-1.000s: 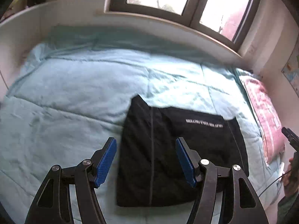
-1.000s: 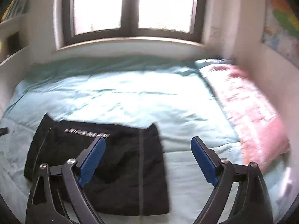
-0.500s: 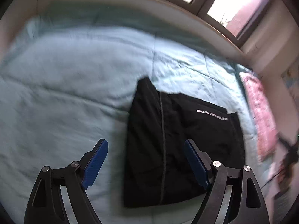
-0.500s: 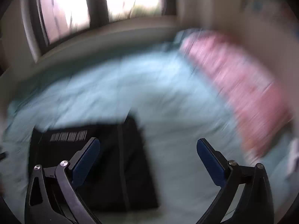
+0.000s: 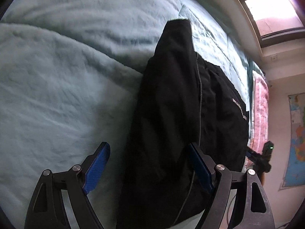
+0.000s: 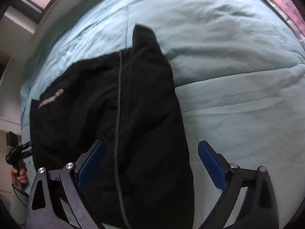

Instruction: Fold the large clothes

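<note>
A folded black garment (image 5: 177,126) lies on a pale blue quilt (image 5: 63,80). The left gripper (image 5: 150,168) and right gripper (image 6: 152,167) hover at opposite ends of the garment, jaws spread wide, holding nothing.

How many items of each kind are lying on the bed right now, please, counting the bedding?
Black garment: 1
Light blue quilt: 1
Pink pillow: 1
Total: 3

Bare duvet (image 5: 57,87) beside garment (image 5: 171,114)
</note>
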Action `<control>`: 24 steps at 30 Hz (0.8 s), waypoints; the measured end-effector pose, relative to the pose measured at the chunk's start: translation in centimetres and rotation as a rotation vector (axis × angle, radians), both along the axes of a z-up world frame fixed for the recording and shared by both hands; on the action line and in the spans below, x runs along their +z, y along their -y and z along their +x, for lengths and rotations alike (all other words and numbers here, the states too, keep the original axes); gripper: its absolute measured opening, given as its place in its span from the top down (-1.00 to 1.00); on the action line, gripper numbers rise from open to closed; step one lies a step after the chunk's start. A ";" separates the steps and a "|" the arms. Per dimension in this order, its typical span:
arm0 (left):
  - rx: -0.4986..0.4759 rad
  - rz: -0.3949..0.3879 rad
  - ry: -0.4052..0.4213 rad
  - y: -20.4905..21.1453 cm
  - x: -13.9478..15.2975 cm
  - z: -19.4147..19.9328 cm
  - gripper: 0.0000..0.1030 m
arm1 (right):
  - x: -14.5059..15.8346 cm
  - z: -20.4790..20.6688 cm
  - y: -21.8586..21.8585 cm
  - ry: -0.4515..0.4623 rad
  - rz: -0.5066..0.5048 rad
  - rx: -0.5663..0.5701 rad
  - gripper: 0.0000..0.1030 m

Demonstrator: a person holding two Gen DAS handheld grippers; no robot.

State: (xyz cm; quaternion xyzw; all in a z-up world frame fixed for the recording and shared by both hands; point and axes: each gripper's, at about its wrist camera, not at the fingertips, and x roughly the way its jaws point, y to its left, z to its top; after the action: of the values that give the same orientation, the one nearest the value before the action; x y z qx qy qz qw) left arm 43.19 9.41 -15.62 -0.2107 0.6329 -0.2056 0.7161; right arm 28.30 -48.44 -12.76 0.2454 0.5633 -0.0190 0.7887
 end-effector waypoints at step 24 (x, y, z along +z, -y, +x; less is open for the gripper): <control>-0.032 -0.236 -0.114 4.1 -5.3 2.4 -0.62 | -6.0 3.4 -0.9 -0.022 0.199 0.134 -0.94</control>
State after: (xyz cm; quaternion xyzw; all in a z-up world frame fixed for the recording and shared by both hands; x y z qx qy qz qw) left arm 45.64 5.35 -20.93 -0.2949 0.6470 -0.2778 0.6459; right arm 31.70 -47.59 -18.74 0.2838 0.5860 0.0872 0.7539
